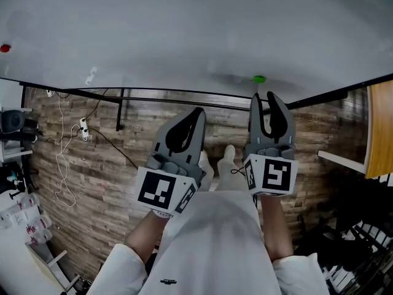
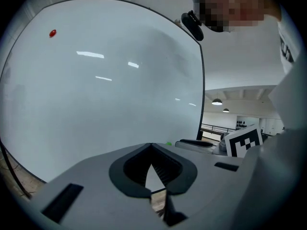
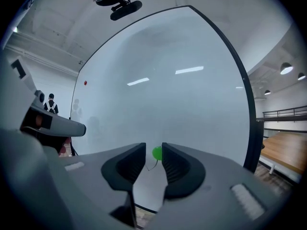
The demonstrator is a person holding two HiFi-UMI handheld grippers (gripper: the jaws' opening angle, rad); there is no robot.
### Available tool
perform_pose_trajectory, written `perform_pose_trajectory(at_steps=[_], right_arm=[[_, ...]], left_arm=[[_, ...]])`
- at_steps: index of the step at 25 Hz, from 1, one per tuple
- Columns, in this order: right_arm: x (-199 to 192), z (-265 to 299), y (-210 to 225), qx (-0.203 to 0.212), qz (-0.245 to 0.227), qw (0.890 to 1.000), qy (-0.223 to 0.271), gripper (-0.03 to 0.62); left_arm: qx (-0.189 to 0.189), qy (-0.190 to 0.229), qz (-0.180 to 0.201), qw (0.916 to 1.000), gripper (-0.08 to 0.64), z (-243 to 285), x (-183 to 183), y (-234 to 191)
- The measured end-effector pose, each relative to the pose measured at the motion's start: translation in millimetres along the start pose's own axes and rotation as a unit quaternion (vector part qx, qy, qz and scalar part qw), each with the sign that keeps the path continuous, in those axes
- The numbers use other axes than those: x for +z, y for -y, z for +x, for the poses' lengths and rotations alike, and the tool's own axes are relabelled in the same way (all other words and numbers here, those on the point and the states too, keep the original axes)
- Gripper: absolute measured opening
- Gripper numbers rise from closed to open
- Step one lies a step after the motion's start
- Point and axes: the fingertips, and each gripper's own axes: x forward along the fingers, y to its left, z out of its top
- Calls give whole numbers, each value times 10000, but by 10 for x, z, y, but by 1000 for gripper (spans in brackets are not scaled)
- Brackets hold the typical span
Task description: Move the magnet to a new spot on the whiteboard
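Observation:
A small green magnet (image 1: 258, 78) sticks to the whiteboard (image 1: 184, 29) just above its lower black frame. My right gripper (image 1: 263, 95) points at it from below, jaws open. In the right gripper view the green magnet (image 3: 157, 152) shows in the gap by the tips of the right gripper (image 3: 153, 146), and the pads do not press on it. My left gripper (image 1: 198, 110) hangs to the left, below the board's edge, shut on nothing. In the left gripper view its tips (image 2: 151, 145) meet in front of the whiteboard (image 2: 96, 90).
A red magnet (image 1: 5, 48) sits far left on the board. Below the frame are a black stand leg (image 1: 120, 109), white cables (image 1: 61, 158) on the wooden floor and a wooden bench (image 1: 377, 128) at the right. A person (image 3: 50, 102) stands far off.

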Motion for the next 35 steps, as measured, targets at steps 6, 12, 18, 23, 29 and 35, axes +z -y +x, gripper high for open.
perform_pose_trajectory(at_steps=[6, 12, 18, 23, 29, 35], right_arm=[[-93, 151, 80, -234, 164, 9996, -31, 121], [-148, 226, 118, -573, 272, 9980, -71, 133], [-176, 216, 212, -1016, 317, 9943, -79, 133], [-173, 329, 163, -1390, 299, 9898, -63, 135], [-200, 311, 199, -1371, 344, 9900, -42, 132], [-233, 372, 166, -1098, 346, 9933, -120, 126]], left_arm=[[34, -66, -112, 9999, 6, 112, -94, -113], [63, -85, -118, 9999, 6, 130, -126, -183], [69, -102, -194, 9997, 6, 98, -160, -139], [86, -128, -241, 9996, 6, 55, -172, -266], [103, -103, -209, 9997, 6, 19, -175, -255], [110, -104, -226, 9996, 6, 45, -167, -313]])
